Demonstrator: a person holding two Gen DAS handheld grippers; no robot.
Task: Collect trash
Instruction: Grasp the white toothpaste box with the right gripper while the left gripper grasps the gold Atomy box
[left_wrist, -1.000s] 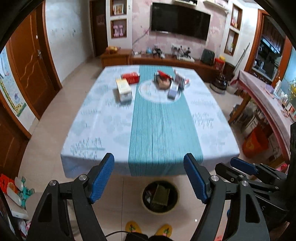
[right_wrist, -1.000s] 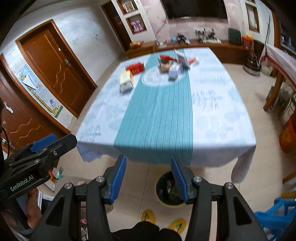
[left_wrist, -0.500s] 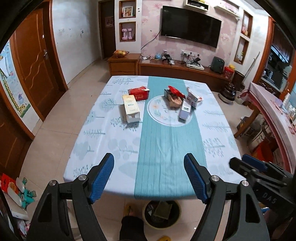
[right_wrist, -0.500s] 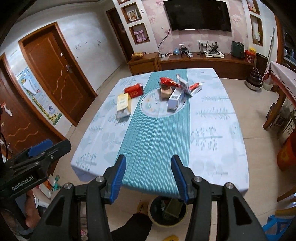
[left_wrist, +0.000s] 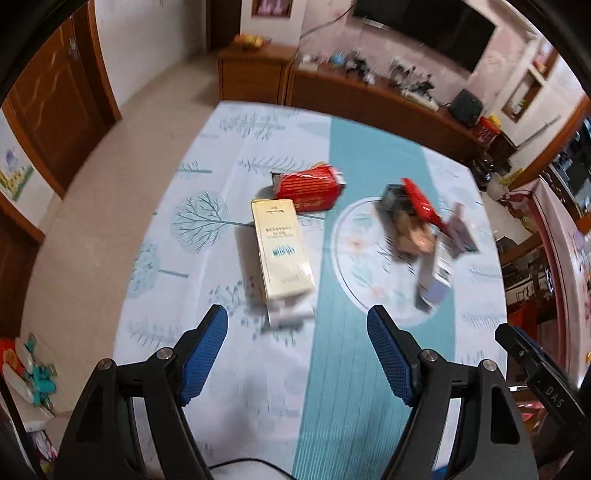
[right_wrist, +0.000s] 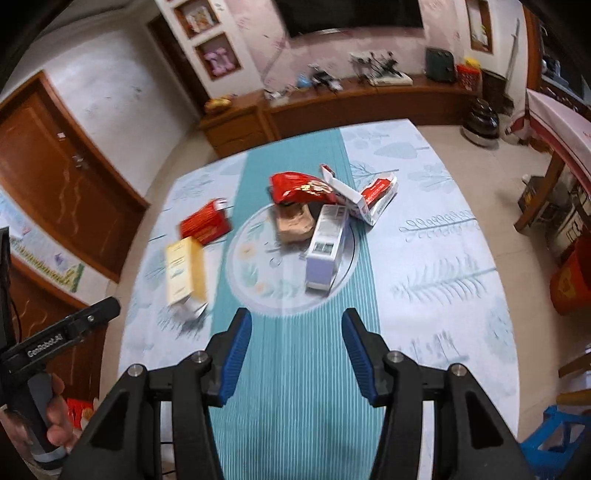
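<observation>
Basically nothing collected yet: cream box (left_wrist: 282, 248), red box (left_wrist: 308, 185) and lavender box (right_wrist: 326, 247) sit on worktop (right_wrist: 436, 266). Left gripper (left_wrist: 297, 354) and right gripper (right_wrist: 296, 354) fingers open, empty.

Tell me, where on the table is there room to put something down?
The near stretch of the teal runner in front of both hand-held grippers is bare. So is the tablecloth right of the lavender box. The middle is crowded: cream box, red box, red packet close together.
</observation>
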